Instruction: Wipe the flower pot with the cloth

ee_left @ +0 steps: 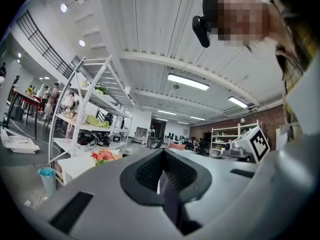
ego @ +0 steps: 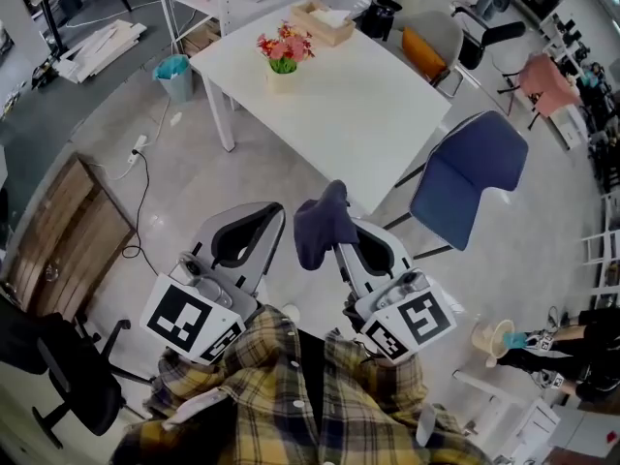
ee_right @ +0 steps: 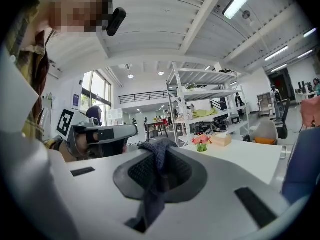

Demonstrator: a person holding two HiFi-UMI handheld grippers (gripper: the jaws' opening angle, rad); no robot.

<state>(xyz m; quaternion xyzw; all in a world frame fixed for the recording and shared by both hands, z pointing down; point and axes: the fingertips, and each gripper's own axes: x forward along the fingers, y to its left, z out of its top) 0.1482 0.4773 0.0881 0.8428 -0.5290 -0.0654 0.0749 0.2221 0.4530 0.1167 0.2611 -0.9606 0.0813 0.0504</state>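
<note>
The flower pot (ego: 281, 74), pale with pink and red flowers, stands on the white table (ego: 368, 114) ahead of me. It shows small in the left gripper view (ee_left: 102, 157) and the right gripper view (ee_right: 202, 144). My right gripper (ego: 339, 225) is shut on a dark blue cloth (ego: 318, 229), which drapes over its jaw tips (ee_right: 159, 153) and hangs down between them (ee_right: 151, 191). My left gripper (ego: 273, 213) is held beside it, shut with nothing in it (ee_left: 162, 170). Both grippers are well short of the table, over the floor.
A blue chair (ego: 472, 177) stands at the table's right side. On the far end of the table are a wooden tissue box (ego: 323, 22) and a black kettle (ego: 380, 15). A teal bin (ego: 175, 76) and a wooden board (ego: 63, 235) lie to the left.
</note>
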